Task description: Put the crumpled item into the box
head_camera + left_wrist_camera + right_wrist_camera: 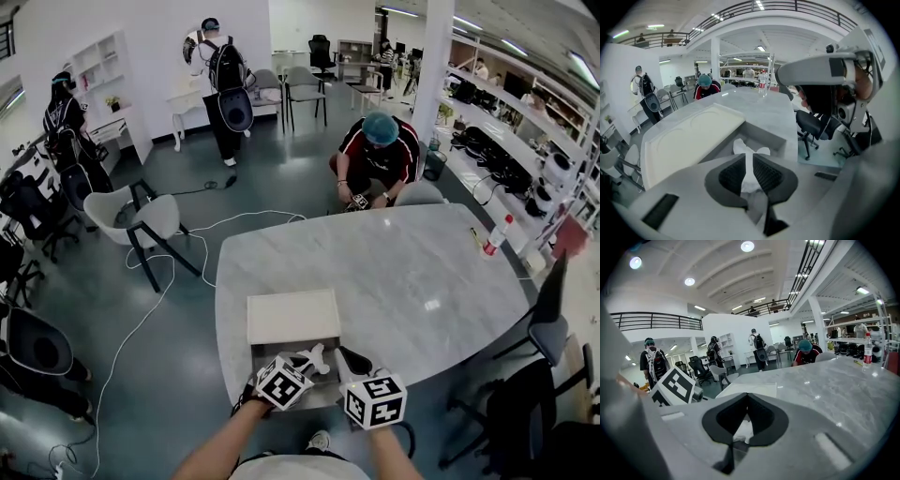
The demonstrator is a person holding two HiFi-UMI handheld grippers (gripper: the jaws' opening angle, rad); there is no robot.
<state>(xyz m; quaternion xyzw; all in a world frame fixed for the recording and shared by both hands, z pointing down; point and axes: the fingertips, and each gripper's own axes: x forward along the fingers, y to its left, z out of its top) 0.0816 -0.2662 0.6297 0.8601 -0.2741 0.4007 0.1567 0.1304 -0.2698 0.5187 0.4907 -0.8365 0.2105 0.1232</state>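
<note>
The box (pixel 261 354) stands open at the near edge of the marble table (pixel 403 281), and its flat cream lid (pixel 292 316) lies just beyond it. My left gripper (pixel 312 362) hangs over the box, shut on the white crumpled paper. In the left gripper view the paper (pixel 750 149) sticks out past the left gripper (pixel 749 158) above the box's grey inner wall (pixel 774 137), beside the lid (pixel 689 136). My right gripper (pixel 350 362) is beside the left one at the box's right side. The right gripper (pixel 747 398) has its tips together, something white shows behind them, and the lid (pixel 749 390) lies ahead.
A person in a teal cap (pixel 380 150) crouches at the table's far edge. A red-capped bottle (pixel 494 236) stands at the table's right rim. A dark chair (pixel 548 323) is to the right, a white chair (pixel 141 220) and floor cables to the left.
</note>
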